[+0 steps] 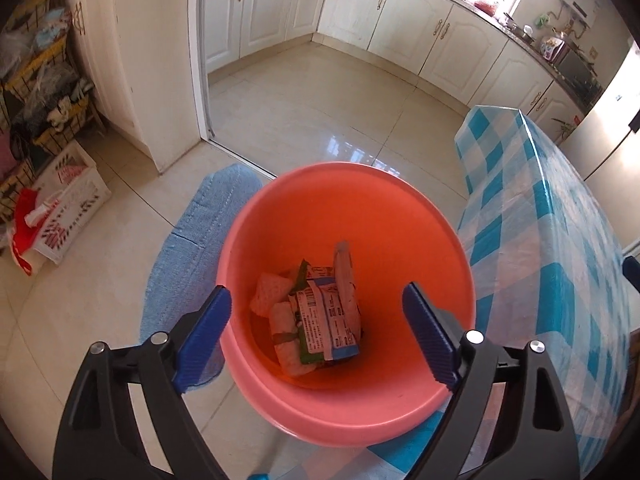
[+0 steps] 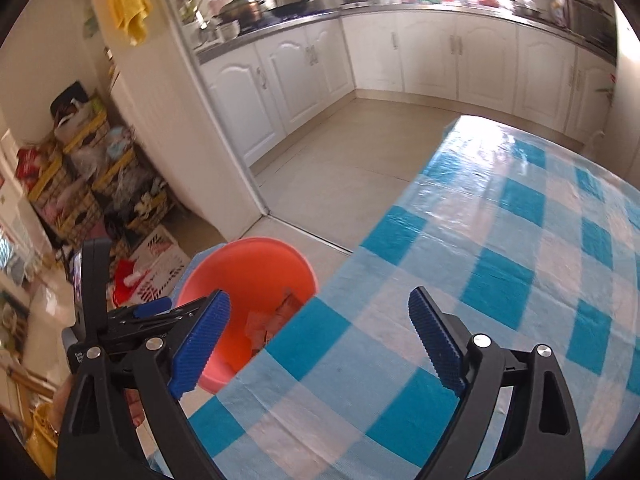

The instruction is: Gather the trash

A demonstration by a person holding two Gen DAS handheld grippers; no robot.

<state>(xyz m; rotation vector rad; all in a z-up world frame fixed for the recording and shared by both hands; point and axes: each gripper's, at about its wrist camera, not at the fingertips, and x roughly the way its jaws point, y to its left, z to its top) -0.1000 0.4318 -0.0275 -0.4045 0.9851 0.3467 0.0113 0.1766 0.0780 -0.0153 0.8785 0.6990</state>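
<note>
A salmon-pink bucket (image 1: 400,220) stands on the floor beside the table. Several crumpled wrappers and packets (image 1: 316,312) lie at its bottom. My left gripper (image 1: 316,292) hangs over the bucket's mouth, open, with nothing between its blue pads (image 1: 208,328). In the right wrist view the bucket (image 2: 248,264) shows past the table's edge, with some wrappers (image 2: 272,324) inside. My right gripper (image 2: 320,296) is open and empty above the corner of the blue-and-white checked tablecloth (image 2: 480,260). The left gripper's body (image 2: 120,320) appears at the lower left, over the bucket.
The checked table (image 1: 540,240) runs along the right of the bucket. A blue mat (image 1: 208,232) lies on the tiled floor to its left. A white basket (image 1: 68,200) and stacked wire racks (image 1: 40,92) stand by the left wall. White kitchen cabinets (image 1: 400,28) line the back.
</note>
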